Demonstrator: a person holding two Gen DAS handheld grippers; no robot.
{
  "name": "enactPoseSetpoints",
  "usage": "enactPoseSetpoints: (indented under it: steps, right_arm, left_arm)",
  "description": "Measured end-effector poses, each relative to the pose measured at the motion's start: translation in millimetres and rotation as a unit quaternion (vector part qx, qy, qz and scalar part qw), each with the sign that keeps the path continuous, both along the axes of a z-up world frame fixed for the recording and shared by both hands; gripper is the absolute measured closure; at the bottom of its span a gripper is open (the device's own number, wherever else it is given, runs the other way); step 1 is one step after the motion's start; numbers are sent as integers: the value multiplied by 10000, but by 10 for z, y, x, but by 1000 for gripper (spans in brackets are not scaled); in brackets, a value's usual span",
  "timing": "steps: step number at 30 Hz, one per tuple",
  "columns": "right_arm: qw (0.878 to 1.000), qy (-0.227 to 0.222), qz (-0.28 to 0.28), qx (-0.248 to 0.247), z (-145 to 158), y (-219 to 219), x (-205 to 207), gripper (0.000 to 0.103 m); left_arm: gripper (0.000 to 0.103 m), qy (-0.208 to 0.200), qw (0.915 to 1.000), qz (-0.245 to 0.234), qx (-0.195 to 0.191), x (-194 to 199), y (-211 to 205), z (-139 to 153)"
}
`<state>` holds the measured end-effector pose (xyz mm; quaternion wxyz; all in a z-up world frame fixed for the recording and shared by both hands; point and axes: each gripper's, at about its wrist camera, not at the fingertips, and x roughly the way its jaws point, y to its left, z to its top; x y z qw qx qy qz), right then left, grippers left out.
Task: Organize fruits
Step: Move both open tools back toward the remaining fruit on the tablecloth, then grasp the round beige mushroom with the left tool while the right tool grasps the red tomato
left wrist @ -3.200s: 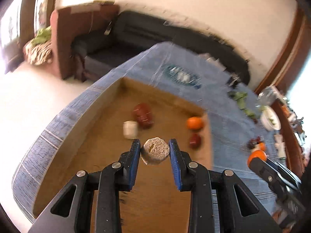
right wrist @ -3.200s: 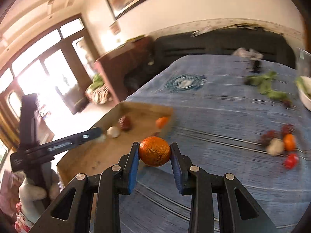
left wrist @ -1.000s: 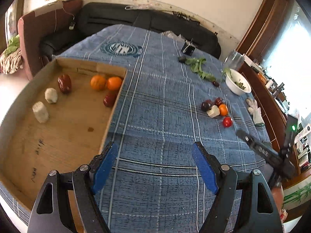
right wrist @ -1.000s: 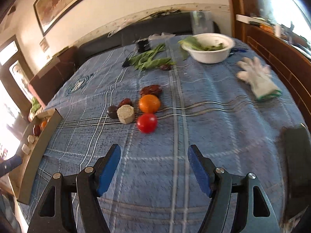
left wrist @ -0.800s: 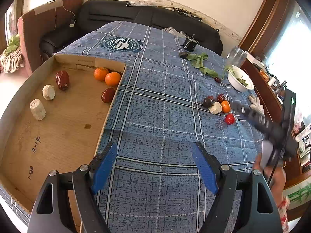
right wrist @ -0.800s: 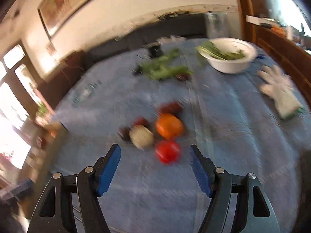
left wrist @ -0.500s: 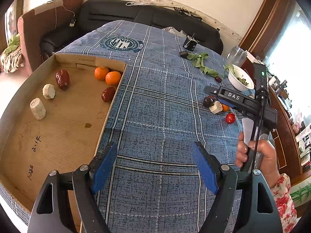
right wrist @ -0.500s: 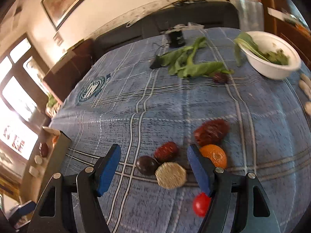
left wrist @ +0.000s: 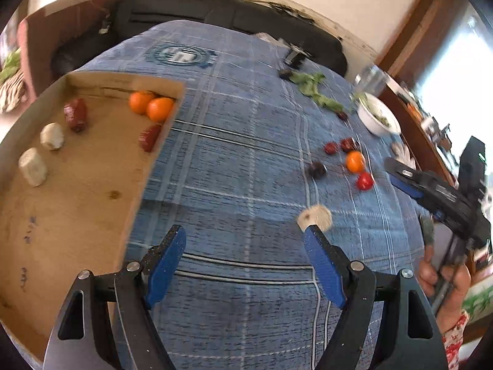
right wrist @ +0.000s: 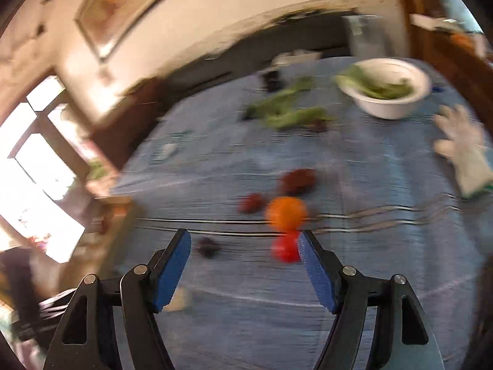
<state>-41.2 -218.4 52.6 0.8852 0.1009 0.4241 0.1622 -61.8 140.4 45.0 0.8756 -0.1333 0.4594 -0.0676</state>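
Both grippers stand wide open and empty: the left gripper (left wrist: 245, 240) at the bottom centre of its view, the right gripper (right wrist: 243, 245) at the bottom centre of its own, which is badly smeared by motion. The cardboard tray (left wrist: 77, 212) fills the left of the left view and already holds two oranges (left wrist: 151, 106) at its upper right corner, dark red fruits and two pale pieces along the left. On the blue checked cloth (left wrist: 246, 160), the loose pile at right of centre has broken up. Half a second ago the pale round piece (left wrist: 315, 217) lay tight among the others; now it sits alone lower down, just beyond the left gripper's right fingertip (left wrist: 311, 236). The loose orange (right wrist: 286, 212), the red tomato (right wrist: 285, 248) and the dark fruits remain near one another, and the tomato lies just beside the right gripper's right finger. Judging by this, another round of pickups is starting, the pale piece for the left and the tomato or orange for the right.
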Motion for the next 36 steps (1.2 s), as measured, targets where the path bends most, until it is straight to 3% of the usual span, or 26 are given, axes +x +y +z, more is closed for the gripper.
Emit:
enactPoseSetpoints:
  steps: [2, 4, 11, 15, 20, 21, 22, 24, 31, 36]
  right_arm:
    - [9990, 121, -202, -386, -157, 51, 68, 30]
    - [9983, 191, -242, -495, -249, 96, 149, 41]
    - [9962, 37, -152, -852, -342, 170, 152, 42]
    - [9957, 18, -107, -921, -340, 185, 185, 50]
    - [9944, 1, -113, -1049, -348, 227, 195, 54]
    - [9939, -4, -137, -1092, -348, 235, 187, 60]
    - [9931, -16, -173, -1162, -349, 241, 183, 65]
    - [9926, -33, -177, -1198, -350, 245, 171, 70]
    - [9949, -299, -177, -942, -281, 180, 67, 70]
    - [9974, -399, -86, -595, -198, 202, -46, 70]
  left_arm:
    - [25, -49, 9996, -238, 155, -3, -150, -30]
    - [25, -91, 9984, -483, 281, -6, -301, -55]
    - [40, -252, 9932, -1012, 517, 150, -692, -140]
    - [53, -167, 9909, -1127, 715, 314, -879, -228]
    - [55, -192, 9903, -1109, 814, 379, -944, -296]
    - [56, -208, 9901, -1103, 838, 375, -951, -302]
    - [66, -243, 9897, -1077, 907, 367, -955, -306]
    - [68, -311, 9888, -1060, 1006, 348, -957, -310]
    - [68, -412, 9924, -910, 715, 191, -801, -185]
    - [68, -680, 9945, -591, 539, -35, -448, 97]
